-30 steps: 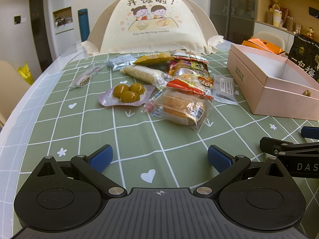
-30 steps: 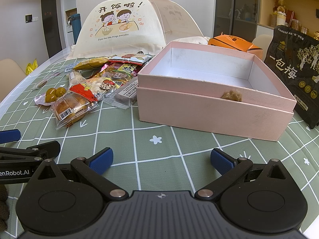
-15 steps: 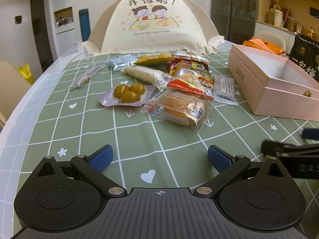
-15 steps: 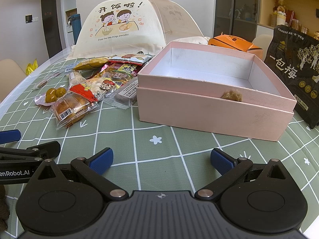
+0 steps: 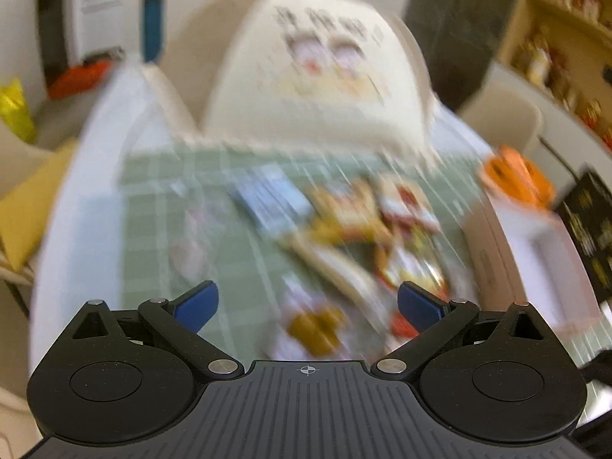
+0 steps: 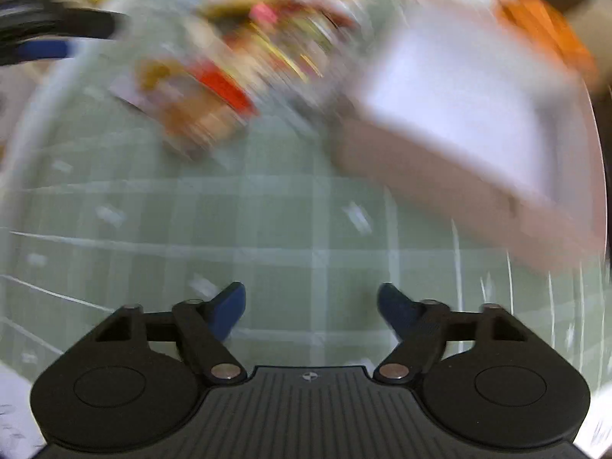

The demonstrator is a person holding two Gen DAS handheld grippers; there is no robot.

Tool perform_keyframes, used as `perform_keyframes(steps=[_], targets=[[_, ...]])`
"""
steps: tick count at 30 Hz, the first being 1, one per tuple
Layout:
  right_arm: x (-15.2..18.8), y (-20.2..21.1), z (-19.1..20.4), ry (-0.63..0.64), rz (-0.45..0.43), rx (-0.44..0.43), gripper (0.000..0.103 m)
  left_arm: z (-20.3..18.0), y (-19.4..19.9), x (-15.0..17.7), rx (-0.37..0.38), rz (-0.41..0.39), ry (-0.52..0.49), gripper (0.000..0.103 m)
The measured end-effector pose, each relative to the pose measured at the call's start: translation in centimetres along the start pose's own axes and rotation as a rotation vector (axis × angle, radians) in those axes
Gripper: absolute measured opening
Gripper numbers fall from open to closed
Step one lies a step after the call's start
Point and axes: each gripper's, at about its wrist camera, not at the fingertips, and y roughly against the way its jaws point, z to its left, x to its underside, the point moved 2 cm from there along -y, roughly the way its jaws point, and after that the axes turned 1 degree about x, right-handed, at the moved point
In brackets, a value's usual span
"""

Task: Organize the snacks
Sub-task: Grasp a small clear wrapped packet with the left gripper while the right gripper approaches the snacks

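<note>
Pink cardboard box (image 6: 440, 160), rectangular, open-topped

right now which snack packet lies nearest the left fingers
The clear packet of yellow-brown round pieces, just ahead of the left gripper; the other snacks lie further off.

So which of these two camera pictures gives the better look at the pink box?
The right wrist view: the pink box fills its upper right, showing the white inside and one pink side wall, though blurred. The left wrist view catches only a blurred part at its right edge.
</note>
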Motion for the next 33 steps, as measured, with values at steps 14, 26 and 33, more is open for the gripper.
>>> perform_keyframes(steps=[14, 26, 33], targets=[[-27.4, -11.3, -4.6, -0.335, -0.127, 0.165, 0.088, 4.2, 0.3, 8.8, 0.16, 0.02, 0.148, 0.103], [-11.3, -3.8, 6.6, 0.054, -0.064, -0.233, 0.077, 2.9, 1.4, 10.3, 0.173, 0.079, 0.185, 0.103], [-3.3, 1.1, -0.2, -0.157, -0.162, -0.304, 0.082, -1.6, 3.3, 9.4, 0.216, 0.05, 0.149, 0.103]])
